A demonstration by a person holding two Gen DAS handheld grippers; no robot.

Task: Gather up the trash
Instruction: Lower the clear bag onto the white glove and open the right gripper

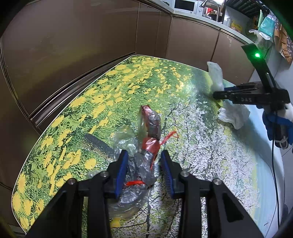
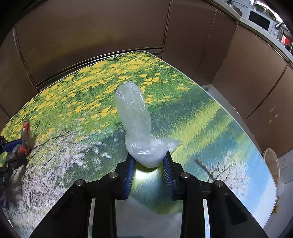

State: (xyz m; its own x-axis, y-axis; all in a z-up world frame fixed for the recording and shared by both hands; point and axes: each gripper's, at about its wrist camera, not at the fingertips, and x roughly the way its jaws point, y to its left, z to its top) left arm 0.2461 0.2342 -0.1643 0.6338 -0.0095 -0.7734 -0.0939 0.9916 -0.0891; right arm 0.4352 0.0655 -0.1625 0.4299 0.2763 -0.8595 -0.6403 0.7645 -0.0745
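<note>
My left gripper (image 1: pixel 144 159) has its blue pads on either side of a crumpled clear and silver plastic wrapper with red strips (image 1: pixel 149 131); the left pad touches it, a gap shows at the right pad. My right gripper (image 2: pixel 148 161) is shut on a white translucent plastic bag (image 2: pixel 136 120) that stands up from the jaws. That bag (image 1: pixel 216 75) and the right gripper (image 1: pixel 219 95) also show at the right of the left wrist view. A crumpled white tissue (image 1: pixel 234 115) lies on the table under the right gripper.
The table (image 1: pixel 210 155) has a flower meadow print and rounded edges. Brown cabinet fronts (image 1: pixel 73 45) stand close behind it. A counter with a microwave (image 1: pixel 184 6) and a tap is at the back. A round woven object (image 2: pixel 272 164) lies past the table's right edge.
</note>
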